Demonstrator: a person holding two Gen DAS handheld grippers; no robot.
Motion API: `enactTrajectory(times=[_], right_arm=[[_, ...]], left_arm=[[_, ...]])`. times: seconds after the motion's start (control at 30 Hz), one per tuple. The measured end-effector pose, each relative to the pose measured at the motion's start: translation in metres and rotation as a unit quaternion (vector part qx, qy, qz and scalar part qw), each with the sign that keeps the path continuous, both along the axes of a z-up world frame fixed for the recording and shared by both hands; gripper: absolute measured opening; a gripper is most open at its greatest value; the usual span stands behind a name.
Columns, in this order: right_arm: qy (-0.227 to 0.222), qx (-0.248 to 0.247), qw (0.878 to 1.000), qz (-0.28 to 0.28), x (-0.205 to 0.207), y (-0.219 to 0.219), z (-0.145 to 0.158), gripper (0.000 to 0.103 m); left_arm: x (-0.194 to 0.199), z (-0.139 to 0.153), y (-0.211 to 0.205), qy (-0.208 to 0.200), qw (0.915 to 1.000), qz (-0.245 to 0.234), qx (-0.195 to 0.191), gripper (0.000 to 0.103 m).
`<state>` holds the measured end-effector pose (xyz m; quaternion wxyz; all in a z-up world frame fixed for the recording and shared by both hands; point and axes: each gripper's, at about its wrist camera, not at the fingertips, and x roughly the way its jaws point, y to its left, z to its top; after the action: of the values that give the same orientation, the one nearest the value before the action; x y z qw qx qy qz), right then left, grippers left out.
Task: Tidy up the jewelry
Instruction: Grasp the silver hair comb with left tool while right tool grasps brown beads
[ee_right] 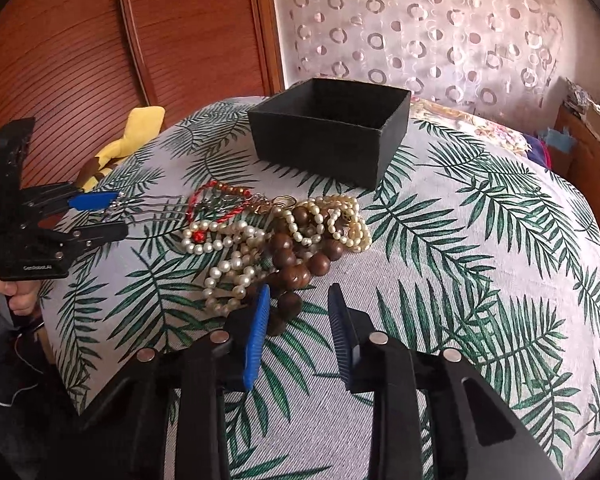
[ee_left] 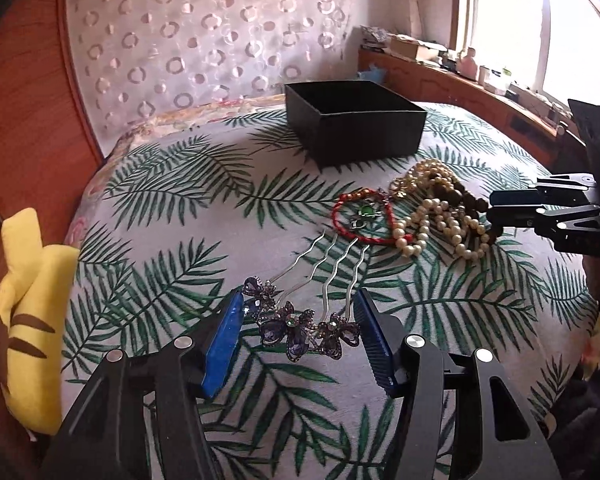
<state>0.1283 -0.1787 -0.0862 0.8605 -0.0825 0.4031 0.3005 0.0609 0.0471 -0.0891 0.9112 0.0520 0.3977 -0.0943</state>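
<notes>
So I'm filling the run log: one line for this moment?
left tongs: around hair comb, contact unclear | right tongs: open at wooden beads | black box: empty

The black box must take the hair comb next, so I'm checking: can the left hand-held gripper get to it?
Probably yes: the left hand-held gripper grips the hair comb, and only bare cloth lies before the open black box.

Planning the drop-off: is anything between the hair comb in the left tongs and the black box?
Nothing upright blocks it. The hair comb faces bare cloth up to the black box; the red cord bracelet lies just right of that line.
</notes>
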Motion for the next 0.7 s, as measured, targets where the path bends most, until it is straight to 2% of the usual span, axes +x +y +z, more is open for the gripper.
enactTrajectory(times=[0.13,0.2,0.23,0.43,0.7], right_arm=[[0.009,-0.002,1.0,-0.004,0.004,0.003,-0.005,0.032],[0.016,0.004,1.0,0.005,0.004,0.003,-0.004,0.017],[0.016,0.005,1.0,0.009,0.003,0.003,-0.003,0.015],[-0.011,0.005,1.0,0.024,-0.01,0.0,0.016,0.015],[-0.076,0.019,0.997,0.02,-0.021,-0.011,0.066,0.015]], left_arm=[[0.001,-0.005,0.004,0.006,1.0,0.005,-0.002,0.055],[0.003,-0.007,0.003,0.01,0.9999,0.004,-0.002,0.055],[0.003,-0.009,0.003,0.012,0.9999,0.003,-0.001,0.055],[0.004,-0.012,0.001,0.02,0.9998,0.001,0.007,0.055],[0.003,-0.013,-0.002,0.014,0.9999,-0.005,0.008,0.054]])
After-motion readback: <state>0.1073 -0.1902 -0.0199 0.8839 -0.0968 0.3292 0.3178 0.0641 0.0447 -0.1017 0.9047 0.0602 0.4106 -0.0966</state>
